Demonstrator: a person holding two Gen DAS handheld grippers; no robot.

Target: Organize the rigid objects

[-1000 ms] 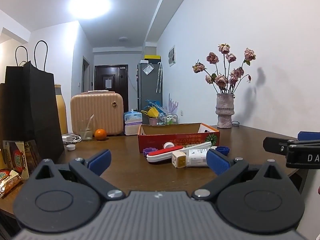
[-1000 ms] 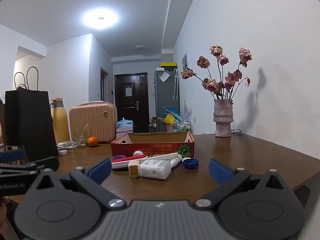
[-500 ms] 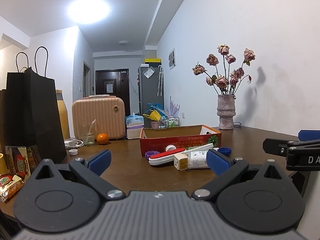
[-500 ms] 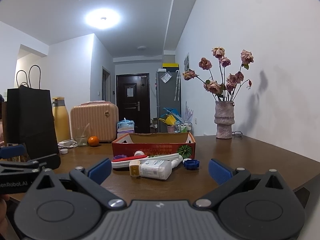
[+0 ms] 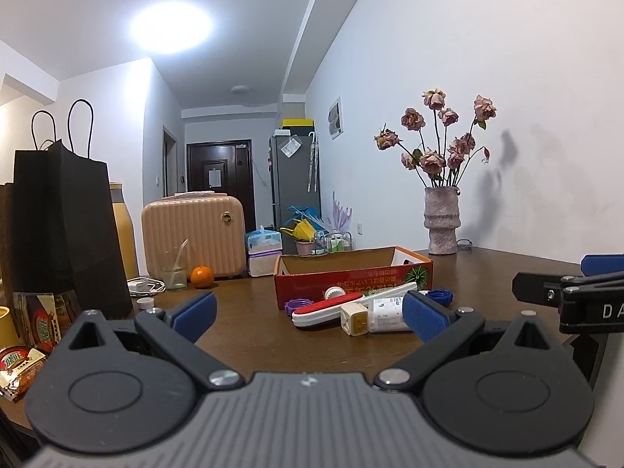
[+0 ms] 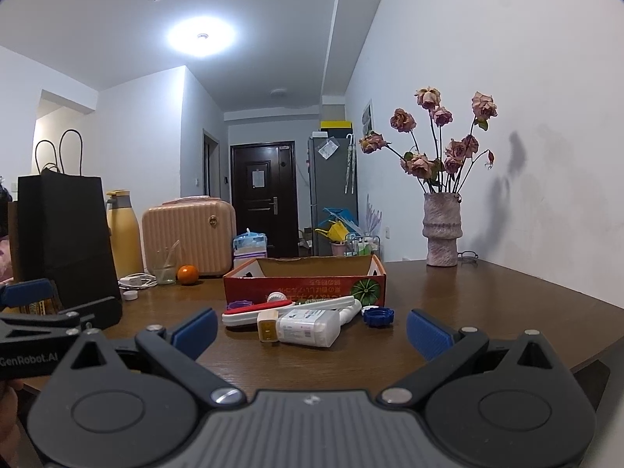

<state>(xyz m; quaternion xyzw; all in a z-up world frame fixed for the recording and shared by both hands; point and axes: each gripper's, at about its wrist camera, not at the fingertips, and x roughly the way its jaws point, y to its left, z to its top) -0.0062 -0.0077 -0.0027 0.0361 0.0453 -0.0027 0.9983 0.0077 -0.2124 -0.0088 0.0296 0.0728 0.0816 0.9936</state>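
Observation:
A red cardboard box (image 5: 353, 275) (image 6: 304, 284) stands open-topped mid-table. In front of it lies a small pile: a red-and-white brush (image 5: 327, 309) (image 6: 255, 312), a white bottle with a yellow cap (image 5: 374, 312) (image 6: 302, 327), a blue cap (image 5: 440, 295) (image 6: 377, 316), a purple ring (image 5: 295, 305) (image 6: 238, 305) and a small white round cap (image 5: 334, 292) (image 6: 276, 296). My left gripper (image 5: 308, 314) hovers open, short of the pile, nothing between its blue pads. My right gripper (image 6: 310, 329) is open too, level with the left, also empty.
A black paper bag (image 5: 62, 230) and snack packets (image 5: 19, 362) stand at the left. Behind are a yellow flask (image 6: 123, 230), a peach case (image 5: 193, 241), a glass (image 5: 172, 269), an orange (image 5: 201, 276) and a tissue box (image 5: 264, 255). A vase of dried roses (image 5: 441, 226) sits far right.
Both grippers have tilted slightly upward and edged forward; the pile and box sit a little lower and larger in view. Nothing on the table has moved.

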